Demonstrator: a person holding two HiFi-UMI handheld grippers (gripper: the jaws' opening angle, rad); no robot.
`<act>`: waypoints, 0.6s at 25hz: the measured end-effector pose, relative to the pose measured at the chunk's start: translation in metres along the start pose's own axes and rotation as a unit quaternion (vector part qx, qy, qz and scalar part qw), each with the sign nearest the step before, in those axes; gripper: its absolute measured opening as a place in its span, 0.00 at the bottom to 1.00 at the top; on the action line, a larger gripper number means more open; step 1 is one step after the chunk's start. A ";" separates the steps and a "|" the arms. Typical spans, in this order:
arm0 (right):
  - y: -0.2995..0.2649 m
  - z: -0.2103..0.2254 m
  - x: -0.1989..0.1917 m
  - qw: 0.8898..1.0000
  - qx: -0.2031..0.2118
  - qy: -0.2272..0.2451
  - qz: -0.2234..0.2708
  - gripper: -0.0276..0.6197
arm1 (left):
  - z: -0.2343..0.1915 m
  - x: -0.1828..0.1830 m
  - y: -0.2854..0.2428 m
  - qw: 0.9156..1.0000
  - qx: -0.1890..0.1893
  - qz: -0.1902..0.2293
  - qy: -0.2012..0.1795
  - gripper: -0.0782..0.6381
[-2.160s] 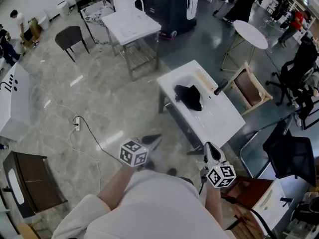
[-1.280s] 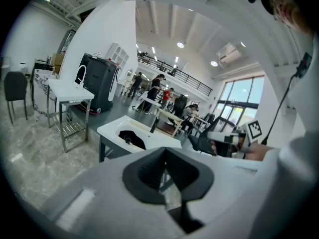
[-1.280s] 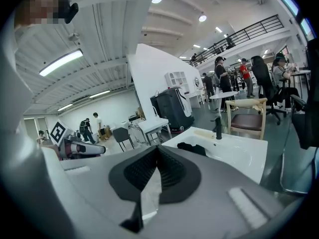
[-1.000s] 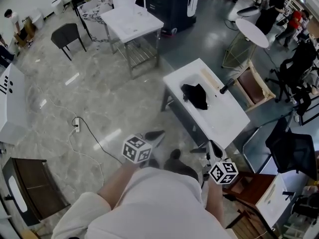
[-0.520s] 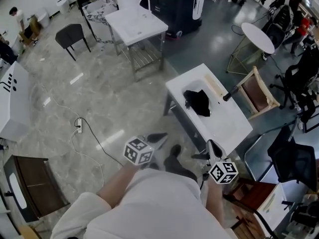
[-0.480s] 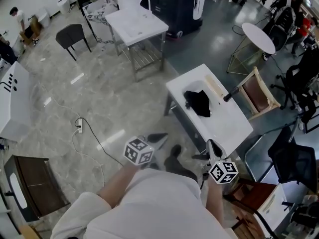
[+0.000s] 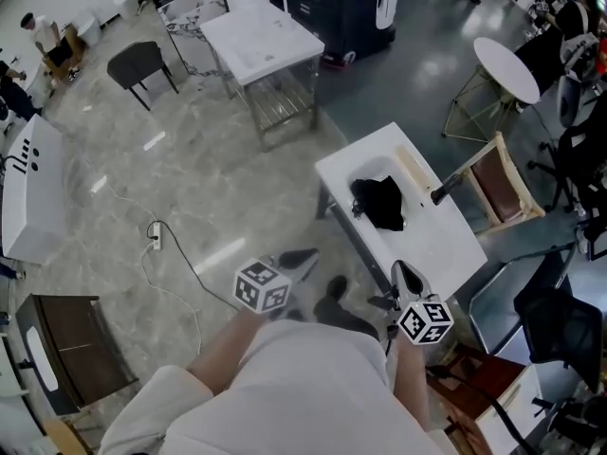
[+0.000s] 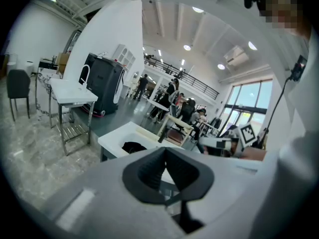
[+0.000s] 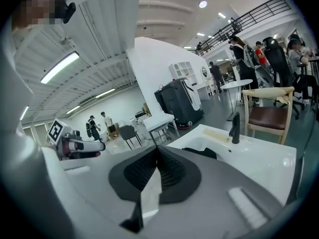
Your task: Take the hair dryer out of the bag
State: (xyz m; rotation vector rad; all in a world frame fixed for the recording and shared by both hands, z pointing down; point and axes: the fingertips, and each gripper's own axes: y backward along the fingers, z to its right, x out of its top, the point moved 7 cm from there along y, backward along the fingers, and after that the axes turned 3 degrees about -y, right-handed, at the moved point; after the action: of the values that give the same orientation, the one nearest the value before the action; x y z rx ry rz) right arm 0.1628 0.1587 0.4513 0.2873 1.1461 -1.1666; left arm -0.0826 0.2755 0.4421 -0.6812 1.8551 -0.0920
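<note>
Fingers closed and empty on left gripper [image 8: 165, 149] and right gripper [image 9: 157, 148]; black bag [image 7: 379, 202], probably, lies on the white table [image 7: 446, 245].

Bright overhead ceiling lights, glare on glossy floor, heavy fisheye distortion at edges.

Glossy grey marble floor [image 7: 190, 178] below the jaws. Just ahead, white bench [image 7: 446, 245] and wooden chair [image 7: 500, 183]; beyond, steel-legged white table [image 7: 261, 41] and round table [image 7: 505, 69]. Far left, dark chair [image 7: 137, 64]. Overhead, round ceiling lights [image 8: 187, 47]; off right, tall windows [image 8: 244, 117].
</note>
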 end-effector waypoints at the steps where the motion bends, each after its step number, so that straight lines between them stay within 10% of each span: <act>1: -0.006 0.006 0.004 1.000 0.001 0.000 -0.002 0.05 | -0.004 0.004 -0.007 1.000 0.002 0.002 0.002 0.11; 15: -0.068 0.079 0.042 0.999 0.020 -0.007 -0.040 0.05 | -0.041 0.040 -0.085 0.999 0.030 0.002 0.017 0.11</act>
State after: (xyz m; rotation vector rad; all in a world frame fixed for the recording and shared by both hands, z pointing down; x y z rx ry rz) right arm 0.1476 0.0503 0.4762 0.2660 1.1309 -1.2613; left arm -0.0934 0.1744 0.4571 -0.6373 1.8780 -0.1573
